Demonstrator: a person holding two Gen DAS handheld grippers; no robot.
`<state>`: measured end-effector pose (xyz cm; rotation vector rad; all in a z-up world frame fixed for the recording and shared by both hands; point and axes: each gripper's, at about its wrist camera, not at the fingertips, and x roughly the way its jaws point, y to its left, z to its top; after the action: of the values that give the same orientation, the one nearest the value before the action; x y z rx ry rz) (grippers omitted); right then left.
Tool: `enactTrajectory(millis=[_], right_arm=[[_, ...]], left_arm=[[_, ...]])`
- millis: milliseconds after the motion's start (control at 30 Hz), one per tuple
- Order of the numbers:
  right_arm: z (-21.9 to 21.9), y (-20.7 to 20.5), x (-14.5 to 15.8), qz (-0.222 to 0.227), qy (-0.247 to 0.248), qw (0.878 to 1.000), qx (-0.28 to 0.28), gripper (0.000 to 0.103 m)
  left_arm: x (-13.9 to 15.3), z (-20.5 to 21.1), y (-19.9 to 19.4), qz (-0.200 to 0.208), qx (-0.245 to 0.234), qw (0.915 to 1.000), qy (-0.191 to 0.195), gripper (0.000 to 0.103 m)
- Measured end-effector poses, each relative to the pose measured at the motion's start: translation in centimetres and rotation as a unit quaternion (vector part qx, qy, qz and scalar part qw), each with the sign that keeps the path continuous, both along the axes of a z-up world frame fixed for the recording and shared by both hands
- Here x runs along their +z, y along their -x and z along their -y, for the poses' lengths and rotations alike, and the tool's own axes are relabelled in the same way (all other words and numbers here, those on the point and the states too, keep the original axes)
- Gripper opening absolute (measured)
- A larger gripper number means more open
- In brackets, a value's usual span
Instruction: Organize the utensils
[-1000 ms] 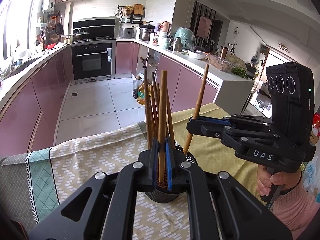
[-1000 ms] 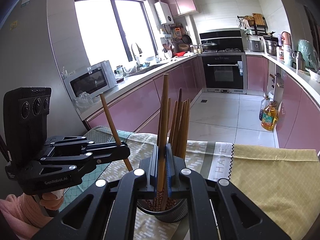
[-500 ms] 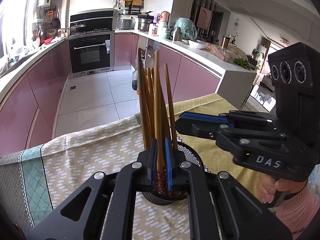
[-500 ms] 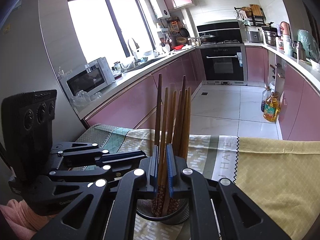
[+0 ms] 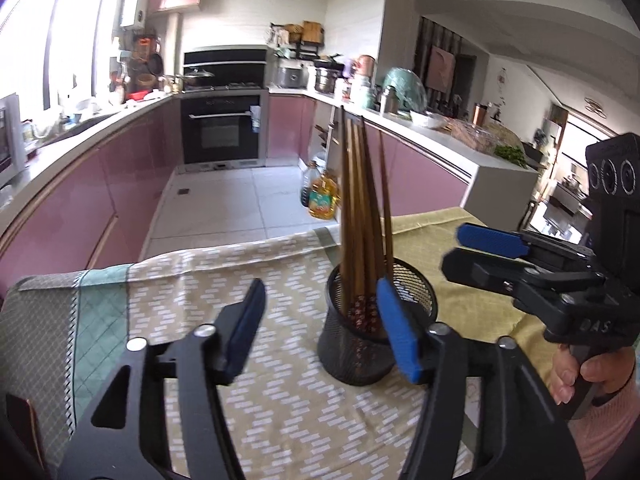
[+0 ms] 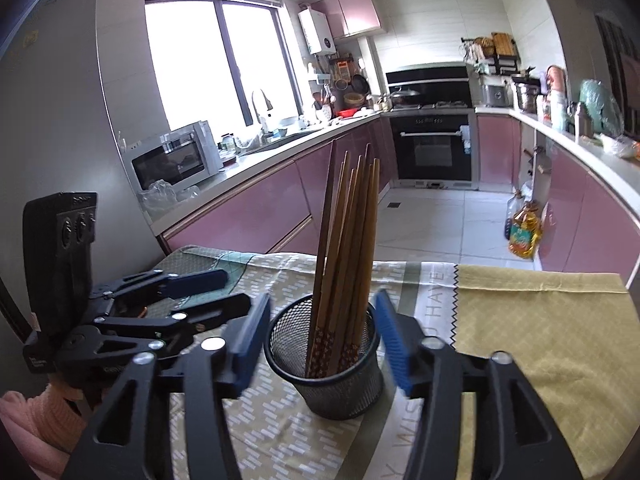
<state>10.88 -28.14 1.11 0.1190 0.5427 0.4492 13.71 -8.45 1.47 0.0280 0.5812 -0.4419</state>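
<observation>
A black mesh cup (image 5: 360, 344) (image 6: 336, 384) stands on the patterned tablecloth (image 5: 248, 400) and holds several brown chopsticks (image 5: 356, 216) (image 6: 348, 232), which lean upright inside it. My left gripper (image 5: 319, 285) is just in front of the cup, its jaws opening wide, with its right blue pad near the rim and nothing pressed between the pads. My right gripper (image 6: 322, 300) faces the cup from the other side with its jaws opening too; the chopsticks rise between its pads untouched. Each gripper shows in the other's view: the right gripper (image 5: 454, 250) and the left gripper (image 6: 236, 289).
The table's far edge drops to a tiled kitchen floor with oil bottles (image 5: 322, 200). Pink cabinets, an oven (image 6: 434, 152) and a microwave (image 6: 176, 160) line the walls. A person's hand (image 5: 588, 372) in a pink sleeve holds the right gripper's handle.
Each gripper was shut on a chopstick above the cup. Both lowered the chopsticks into the cup, then opened and let go; the chopsticks now stand free in the cup.
</observation>
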Motion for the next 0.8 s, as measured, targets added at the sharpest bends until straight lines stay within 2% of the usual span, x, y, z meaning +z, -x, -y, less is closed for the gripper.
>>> enactTrajectory(millis=[33, 67, 100, 133, 167, 267, 533, 800], right_arm=[[0.0, 0.5, -0.2, 0.005, 0.004, 1.000, -0.011, 0.079], [-0.1, 0.7, -0.3, 0.007, 0.009, 1.000, -0.018, 0.086], [-0.2, 1.1, -0.6, 0.010, 0.012, 1.000, -0.024, 0.088], [-0.2, 1.6, -0.8, 0.011, 0.011, 1.000, -0.027, 0.089], [-0.3, 1.9, -1.0, 0.011, 0.011, 0.999, -0.030, 0.090], [-0.6, 2.9, -1.5, 0.023, 0.024, 0.999, -0.042, 0.096], [-1.9, 5.1, -2.0, 0.065, 0.048, 0.994, -0.068, 0.096], [-2.7, 6.7, -2.7, 0.080, 0.047, 0.993, -0.077, 0.096]], left_arm=[[-0.1, -0.4, 0.7, 0.010, 0.010, 0.9999, -0.001, 0.077], [-0.2, -0.5, 1.1, 0.020, 0.019, 0.9996, -0.005, 0.080], [-0.3, -0.7, 1.7, 0.033, 0.033, 0.9988, -0.015, 0.083], [-0.5, -0.8, 2.1, 0.040, 0.042, 0.9981, -0.019, 0.093], [-0.5, -1.1, 2.6, 0.046, 0.051, 0.9974, -0.018, 0.097], [-0.7, -1.6, 3.8, 0.060, 0.068, 0.9956, -0.022, 0.097], [-0.6, -3.3, 6.7, 0.097, 0.109, 0.9892, -0.018, 0.097], [-0.5, -4.7, 9.0, 0.127, 0.132, 0.9831, -0.007, 0.097]])
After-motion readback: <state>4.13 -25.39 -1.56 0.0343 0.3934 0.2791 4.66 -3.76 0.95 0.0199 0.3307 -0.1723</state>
